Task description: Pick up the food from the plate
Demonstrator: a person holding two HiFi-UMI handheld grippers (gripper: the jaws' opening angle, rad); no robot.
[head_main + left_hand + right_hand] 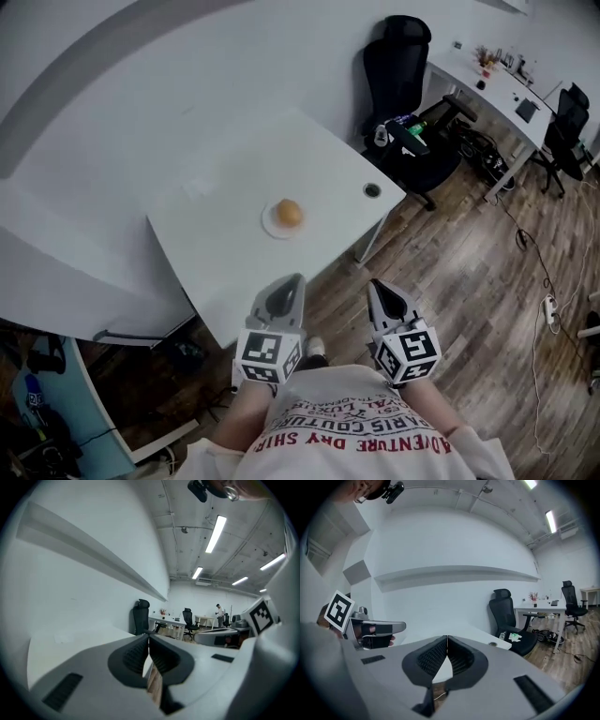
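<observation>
An orange-brown round piece of food lies on a small white plate near the middle of the white table. My left gripper is held at the table's near edge, below the plate, shut with nothing in it. My right gripper sits beside it over the wooden floor, also shut and holding nothing. In the left gripper view the jaw tips meet, and in the right gripper view they touch too. Neither gripper view shows the plate or the food.
A black office chair stands at the table's far right corner. A round cable hole sits near that corner. A second desk with another chair is at the far right. Cables lie on the floor.
</observation>
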